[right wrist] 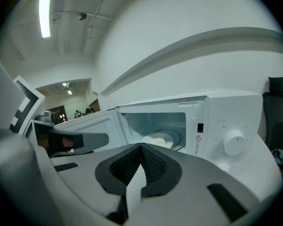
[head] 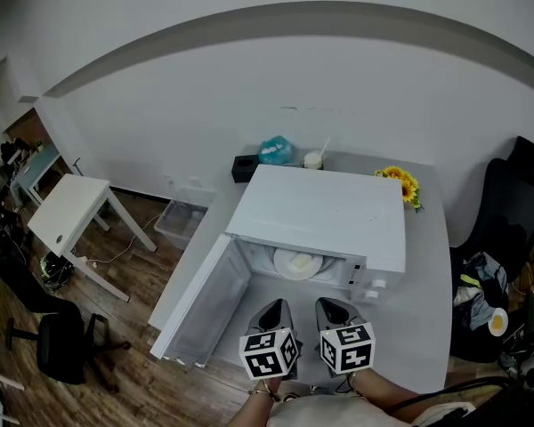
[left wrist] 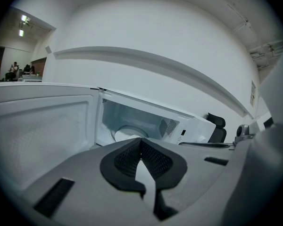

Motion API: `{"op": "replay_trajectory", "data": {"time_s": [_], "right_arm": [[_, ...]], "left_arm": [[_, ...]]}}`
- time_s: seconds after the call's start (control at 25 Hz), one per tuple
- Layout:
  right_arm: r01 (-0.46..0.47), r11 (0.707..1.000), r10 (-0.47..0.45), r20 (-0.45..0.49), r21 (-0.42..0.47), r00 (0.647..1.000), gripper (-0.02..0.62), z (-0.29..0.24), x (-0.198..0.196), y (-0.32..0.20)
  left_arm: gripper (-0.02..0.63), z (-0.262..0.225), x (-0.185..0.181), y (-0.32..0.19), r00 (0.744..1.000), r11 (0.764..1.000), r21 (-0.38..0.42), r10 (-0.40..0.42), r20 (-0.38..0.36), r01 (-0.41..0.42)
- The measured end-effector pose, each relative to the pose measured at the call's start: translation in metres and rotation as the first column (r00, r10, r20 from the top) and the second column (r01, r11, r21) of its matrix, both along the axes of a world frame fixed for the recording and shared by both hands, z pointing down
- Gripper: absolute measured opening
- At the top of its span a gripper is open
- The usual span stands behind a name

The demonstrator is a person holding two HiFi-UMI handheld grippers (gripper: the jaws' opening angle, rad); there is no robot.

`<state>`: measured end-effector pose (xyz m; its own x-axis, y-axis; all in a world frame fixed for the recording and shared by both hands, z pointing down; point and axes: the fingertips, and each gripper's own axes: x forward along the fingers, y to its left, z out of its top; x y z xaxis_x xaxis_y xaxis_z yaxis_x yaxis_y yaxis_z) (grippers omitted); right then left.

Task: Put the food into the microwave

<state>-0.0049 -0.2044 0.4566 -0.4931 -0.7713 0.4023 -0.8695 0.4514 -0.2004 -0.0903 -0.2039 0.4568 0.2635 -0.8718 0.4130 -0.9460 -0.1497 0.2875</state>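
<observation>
A white microwave (head: pixel 325 212) stands on the grey table with its door (head: pixel 200 296) swung wide open to the left. Inside, on the turntable, sits a white plate with pale food (head: pixel 295 263); the same plate of food (right wrist: pixel 159 139) shows through the opening in the right gripper view, and the plate (left wrist: pixel 127 133) is partly seen in the left gripper view. My left gripper (head: pixel 275 313) and right gripper (head: pixel 333 310) hover side by side just in front of the opening. Both are shut, pads together, with nothing between them.
On the table behind the microwave are a black box (head: pixel 245 166), a teal bag (head: pixel 275 150), a white cup (head: pixel 313 160) and sunflowers (head: pixel 402 183). A black chair (head: pixel 507 212) stands at the right. A white side table (head: pixel 67 213) and a clear bin (head: pixel 185 219) are at the left.
</observation>
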Motion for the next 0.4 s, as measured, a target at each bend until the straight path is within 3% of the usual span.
{"op": "replay_trajectory", "data": {"time_s": [0.4], "right_arm": [[-0.019, 1.000, 0.020, 0.013, -0.008, 1.000, 0.015, -0.0004, 0.0036, 0.0015]], "left_arm": [[0.003, 0.0028, -0.0051, 0.0004, 1.000, 1.000, -0.011, -0.008, -0.001, 0.008]]}}
